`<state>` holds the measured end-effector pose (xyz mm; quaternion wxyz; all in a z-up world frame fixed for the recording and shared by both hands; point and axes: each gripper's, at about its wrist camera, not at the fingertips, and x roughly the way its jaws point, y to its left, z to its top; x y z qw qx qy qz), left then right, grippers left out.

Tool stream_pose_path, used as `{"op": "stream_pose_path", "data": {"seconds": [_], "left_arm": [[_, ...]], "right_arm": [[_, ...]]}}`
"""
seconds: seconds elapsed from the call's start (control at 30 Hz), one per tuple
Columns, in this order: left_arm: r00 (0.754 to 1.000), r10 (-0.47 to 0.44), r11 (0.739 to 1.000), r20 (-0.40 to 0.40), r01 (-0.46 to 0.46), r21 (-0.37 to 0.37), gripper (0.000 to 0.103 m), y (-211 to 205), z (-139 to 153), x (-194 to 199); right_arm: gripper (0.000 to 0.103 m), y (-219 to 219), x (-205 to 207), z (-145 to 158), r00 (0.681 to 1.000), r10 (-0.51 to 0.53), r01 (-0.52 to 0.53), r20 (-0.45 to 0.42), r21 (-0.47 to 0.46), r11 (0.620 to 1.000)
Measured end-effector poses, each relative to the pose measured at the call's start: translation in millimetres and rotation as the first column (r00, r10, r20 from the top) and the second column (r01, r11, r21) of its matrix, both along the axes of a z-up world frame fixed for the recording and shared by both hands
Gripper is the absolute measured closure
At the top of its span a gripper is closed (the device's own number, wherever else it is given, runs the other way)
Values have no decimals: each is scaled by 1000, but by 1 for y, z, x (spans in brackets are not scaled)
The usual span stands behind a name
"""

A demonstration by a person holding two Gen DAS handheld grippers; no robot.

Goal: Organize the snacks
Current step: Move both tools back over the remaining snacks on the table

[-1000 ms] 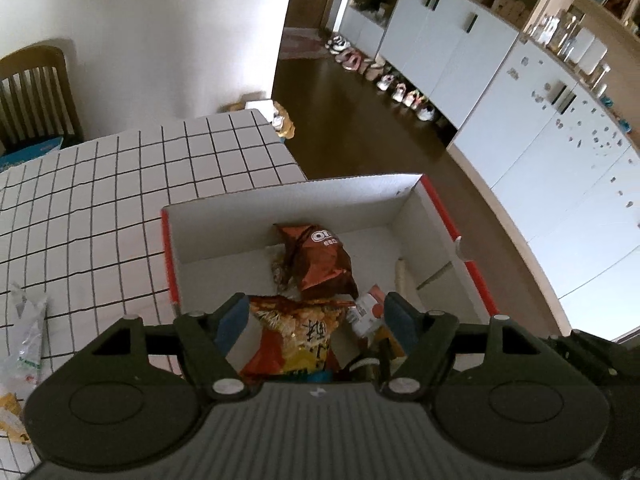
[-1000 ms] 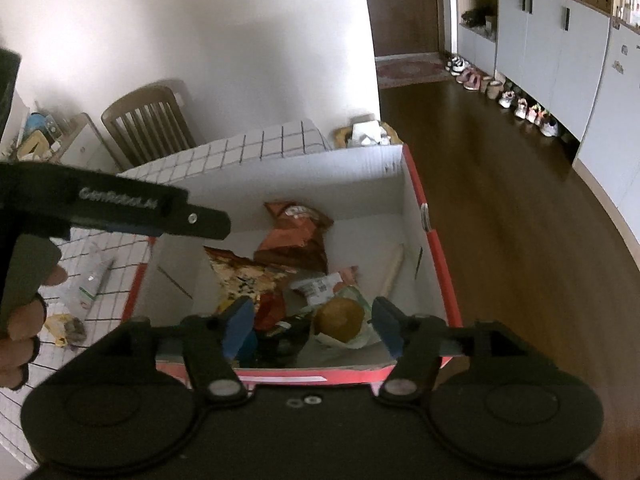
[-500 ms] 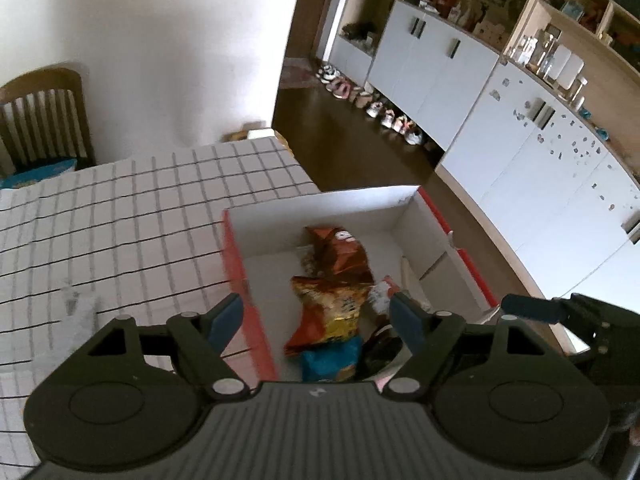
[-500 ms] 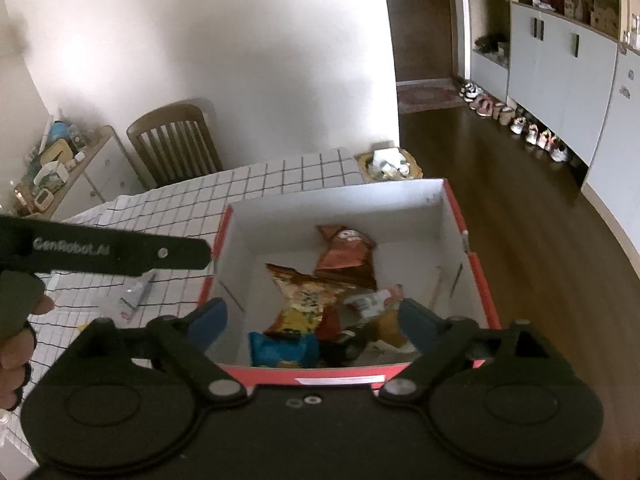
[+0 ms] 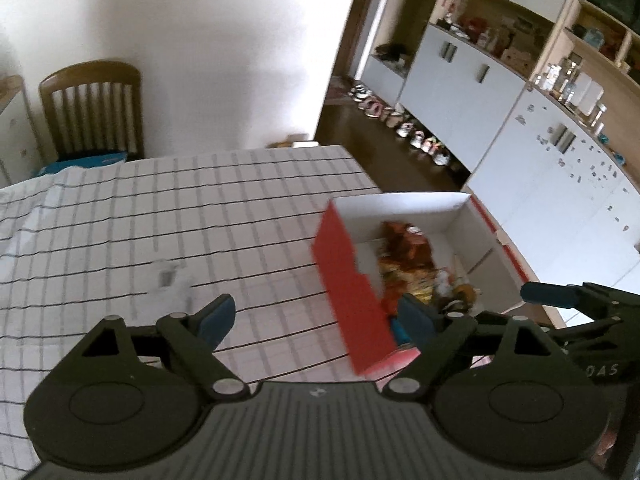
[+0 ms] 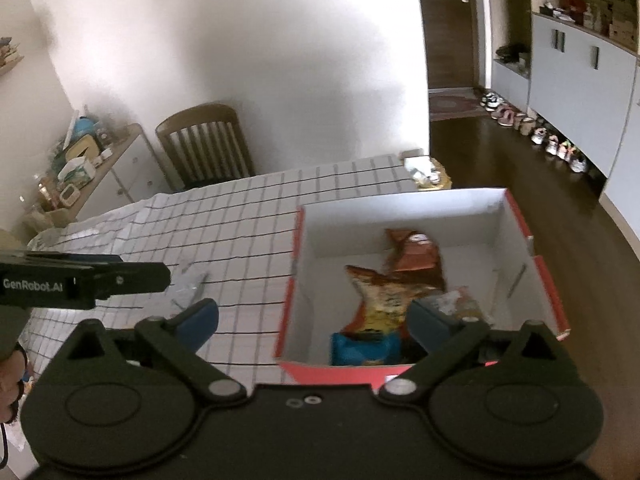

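Red-walled cardboard box with a white interior point(image 6: 404, 216), at the checked tabletop's point(image 5: 200, 208) floor-side corner, holds the crinkly snack bags point(image 6: 384, 292). Left tool point(image 5: 316, 316) and right tool point(image 6: 316, 320), jaws just opened wide, grip nothing. A pale wrapper point(image 6: 192, 284) lies left of the box (blurred). Risk: either tool nudging the box's near wall could push it off the edge.

Red box point(image 6: 548, 280) — white inside; black-gridded white tablecloth point(image 5: 200, 220)
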<state>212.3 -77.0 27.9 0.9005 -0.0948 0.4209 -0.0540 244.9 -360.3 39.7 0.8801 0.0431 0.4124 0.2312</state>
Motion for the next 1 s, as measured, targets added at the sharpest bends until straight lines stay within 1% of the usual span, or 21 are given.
{"op": "stream_pose_path", "data": {"seconds": [0.17, 0.27, 0.43, 0.53, 0.7, 0.77, 0.8, 0.9, 1.0], "left_arm": [[999, 27, 1000, -37, -27, -13, 14, 38, -11, -9], [997, 57, 998, -43, -58, -26, 14, 60, -19, -13], [994, 100, 994, -48, -102, -36, 13, 96, -30, -19], [990, 125, 991, -70, -128, -43, 13, 116, -42, -20], [980, 162, 984, -114, -169, -48, 13, 143, -67, -19], [974, 177, 980, -144, -188, -70, 14, 153, -81, -17], [972, 177, 978, -153, -191, -79, 14, 157, -87, -16], [966, 193, 976, -172, -206, -63, 13, 163, -101, -14], [957, 208, 971, -204, -227, -76, 13, 168, -116, -11]], "right_arm": [[2, 27, -6, -2, 1000, 27, -27, -10, 9, 1000], [2, 43, -8, -4, 999, 36, -36, -19, 16, 999], [2, 72, -7, -14, 998, 40, -39, -48, 19, 999], [2, 88, -8, -20, 997, 44, -42, -70, 20, 999], [2, 115, -9, -32, 992, 73, -72, -108, 8, 997], [3, 127, -10, -37, 989, 89, -89, -118, 8, 996], [4, 134, -10, -39, 988, 100, -100, -120, 3, 995], [6, 153, -12, -48, 981, 147, -150, -127, -9, 989], [8, 172, -12, -59, 971, 195, -200, -141, -22, 980]]}}
